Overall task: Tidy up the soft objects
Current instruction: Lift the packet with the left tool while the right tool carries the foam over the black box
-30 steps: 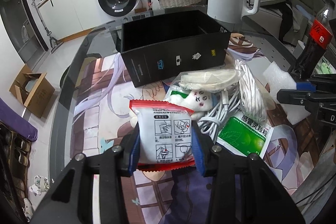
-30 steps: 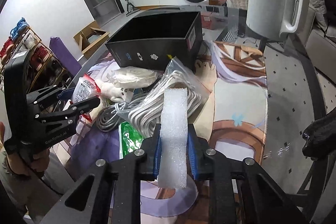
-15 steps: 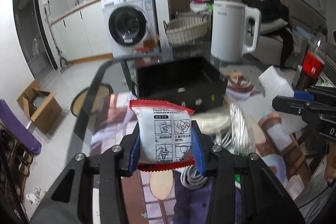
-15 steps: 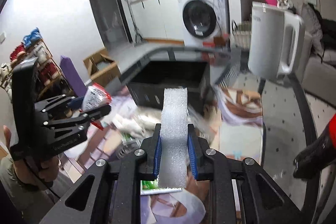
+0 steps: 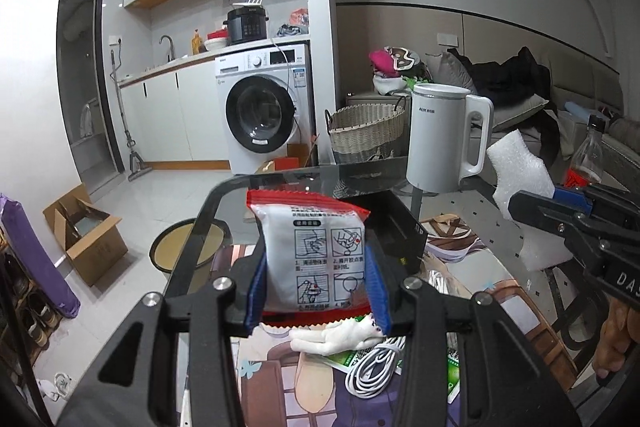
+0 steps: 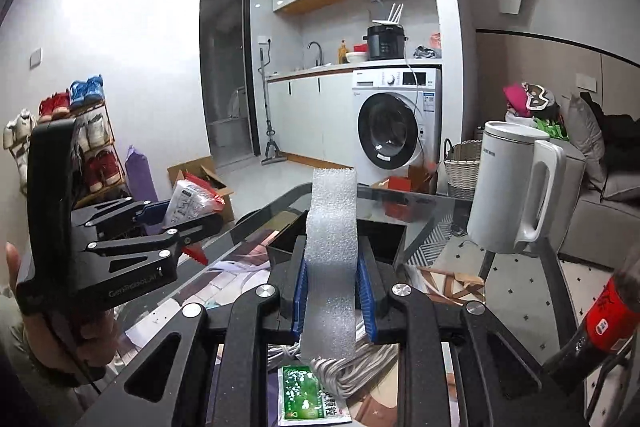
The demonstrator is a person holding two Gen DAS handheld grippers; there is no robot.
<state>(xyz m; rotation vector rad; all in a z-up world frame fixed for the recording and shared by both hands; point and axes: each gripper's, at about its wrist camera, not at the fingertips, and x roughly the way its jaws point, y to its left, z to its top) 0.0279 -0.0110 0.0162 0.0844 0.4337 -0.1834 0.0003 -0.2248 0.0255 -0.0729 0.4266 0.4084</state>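
Note:
My left gripper is shut on a white packet with red ends, held upright above the table; it also shows in the right wrist view. My right gripper is shut on a white foam strip, also seen in the left wrist view. Both are raised in front of the open black box. On the mat below lie a small white plush, a coiled white cable and a green sachet.
A white kettle stands on the glass table behind the box. A cola bottle stands at the right. A bagged white cord lies under my right gripper. Washing machine and wicker basket are beyond.
Both grippers have lifted and tilted up with their loads, so the views swung from the tabletop to the room. The packet and foam strip stay gripped.

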